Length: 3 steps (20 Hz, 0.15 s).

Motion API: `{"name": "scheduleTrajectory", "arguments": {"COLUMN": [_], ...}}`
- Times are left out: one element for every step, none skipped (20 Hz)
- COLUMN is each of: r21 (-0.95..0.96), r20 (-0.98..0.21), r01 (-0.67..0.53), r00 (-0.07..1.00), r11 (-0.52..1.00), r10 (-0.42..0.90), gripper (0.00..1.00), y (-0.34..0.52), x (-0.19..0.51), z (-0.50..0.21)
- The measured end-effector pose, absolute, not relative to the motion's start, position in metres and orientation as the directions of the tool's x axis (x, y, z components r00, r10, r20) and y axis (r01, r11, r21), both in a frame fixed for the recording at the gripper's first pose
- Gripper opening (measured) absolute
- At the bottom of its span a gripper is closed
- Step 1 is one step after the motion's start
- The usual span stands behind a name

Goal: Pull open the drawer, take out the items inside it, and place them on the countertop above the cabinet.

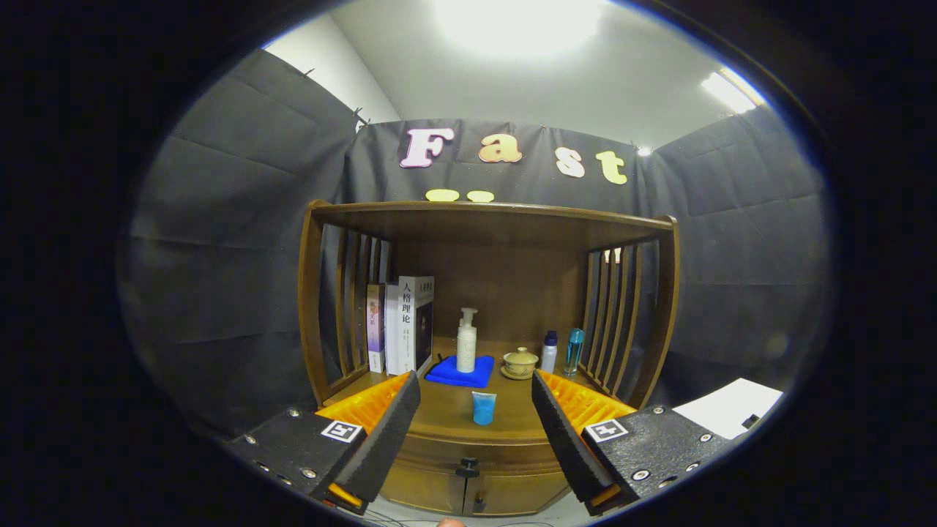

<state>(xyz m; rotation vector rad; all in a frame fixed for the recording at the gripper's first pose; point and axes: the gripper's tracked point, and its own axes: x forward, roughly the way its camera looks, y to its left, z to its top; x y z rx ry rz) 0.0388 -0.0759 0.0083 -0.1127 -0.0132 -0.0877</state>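
A brown wooden cabinet [490,219] stands ahead with a slatted hutch on top. Its countertop [446,413] lies between my fingers. Below the countertop's front edge runs the drawer front [439,448], closed, with a small dark knob [468,465] in its middle. A small blue cup [483,407] stands near the countertop's front edge. My gripper [476,432] is open, its fingers spread wide either side of the cup and the knob and apart from both, with nothing between them.
At the back of the countertop are upright books [401,326], a white pump bottle [466,342] on a folded blue cloth [461,372], a lidded tea bowl [520,362], and two small bottles [561,351]. Cabinet doors [468,498] sit under the drawer. A white sheet [728,406] lies to the right.
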Motion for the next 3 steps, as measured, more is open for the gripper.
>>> {"name": "scheduleTrajectory", "arguments": {"r21": [-0.099,-0.085,-0.073], "r20": [0.01,0.006,0.008], "r01": [0.078,0.072,0.073], "r00": [0.997,0.997,0.997], "r11": [0.992,0.994,0.995], "r10": [-0.077,-0.072,-0.073], "gripper": [0.95,0.95,0.95], "y": [-0.074,-0.0736,-0.0748], "x": [0.0399,0.0406,0.0407], "z": [0.0063,0.0055,0.0058]}}
